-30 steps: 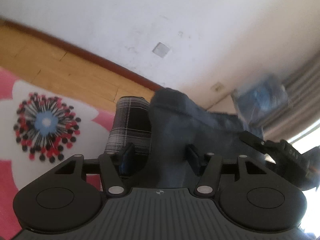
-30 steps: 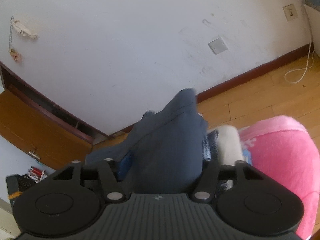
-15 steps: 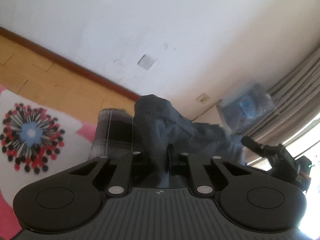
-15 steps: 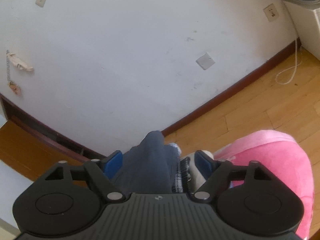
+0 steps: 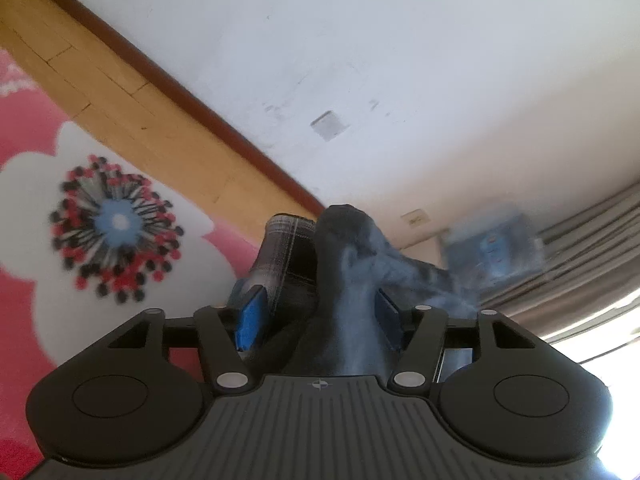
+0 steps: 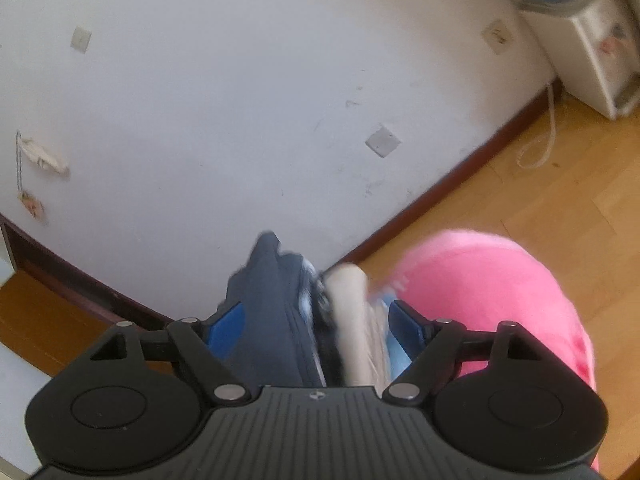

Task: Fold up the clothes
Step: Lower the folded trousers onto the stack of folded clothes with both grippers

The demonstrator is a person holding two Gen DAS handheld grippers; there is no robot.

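Note:
A dark blue garment [image 5: 344, 264] rises in a rumpled fold between the fingers of my left gripper [image 5: 319, 320], which stands open with its blue pads [image 5: 250, 320] wide apart. A folded plaid garment [image 5: 288, 248] lies just behind it on the left. In the right wrist view the same dark blue garment [image 6: 268, 300] lies beside a cream cloth [image 6: 356, 312] and a strip of light blue cloth [image 6: 390, 304]. All three sit between the wide-spread fingers of my open right gripper [image 6: 316, 328]. The lower parts of the clothes are hidden by the gripper bodies.
A pink and white flowered blanket [image 5: 120, 224] covers the surface at left, and its pink edge [image 6: 500, 292] bulges at right. Beyond are a wooden floor [image 6: 560, 208], a brown baseboard [image 5: 208, 120] and a white wall. A water dispenser [image 6: 592, 48] and grey curtains [image 5: 580, 248] stand further off.
My left gripper, open a second ago, shut on the dark blue garment and has opened again. The right gripper has stayed open and shifted, so the cream cloth now lies between its fingers.

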